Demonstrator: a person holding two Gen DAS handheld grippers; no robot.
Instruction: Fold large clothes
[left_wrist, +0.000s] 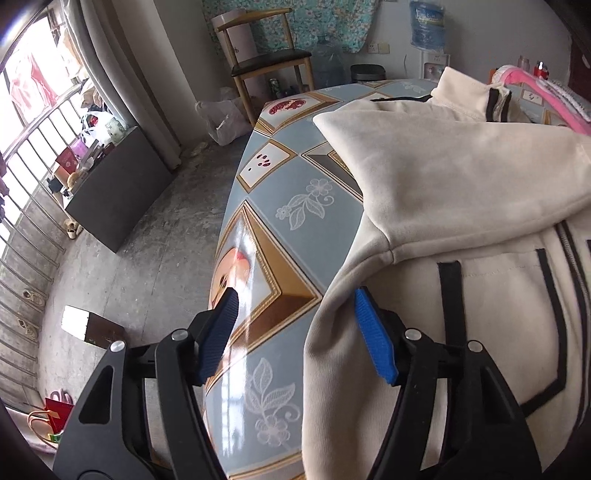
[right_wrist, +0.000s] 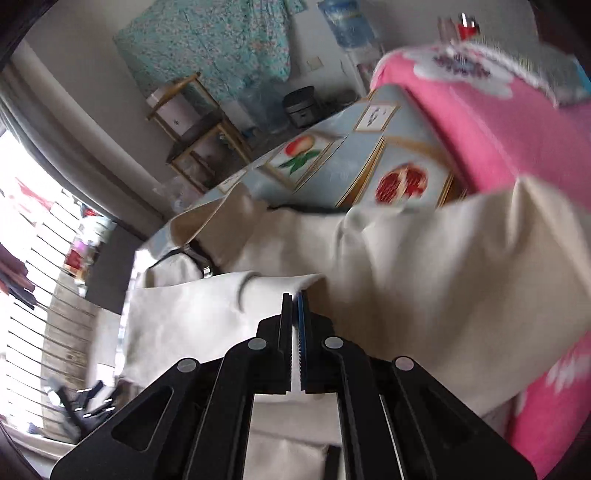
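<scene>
We are working on a cream jacket (left_wrist: 461, 192) with black trim, which is lying on the table (left_wrist: 295, 206) covered in a blue cloth with framed fruit prints. Its sleeve is folded across the body, and the zipper front is showing toward the right of the left wrist view. We are holding the left gripper (left_wrist: 295, 325) wide open, its right blue pad touching the jacket's edge and its left pad over bare tabletop. We are keeping the right gripper (right_wrist: 293, 306) closed on a fold of the cream jacket (right_wrist: 424, 258). A pink garment (right_wrist: 480, 122) is lying just beside the jacket. A wooden chair (left_wrist: 266, 62) is standing beyond the table.
</scene>
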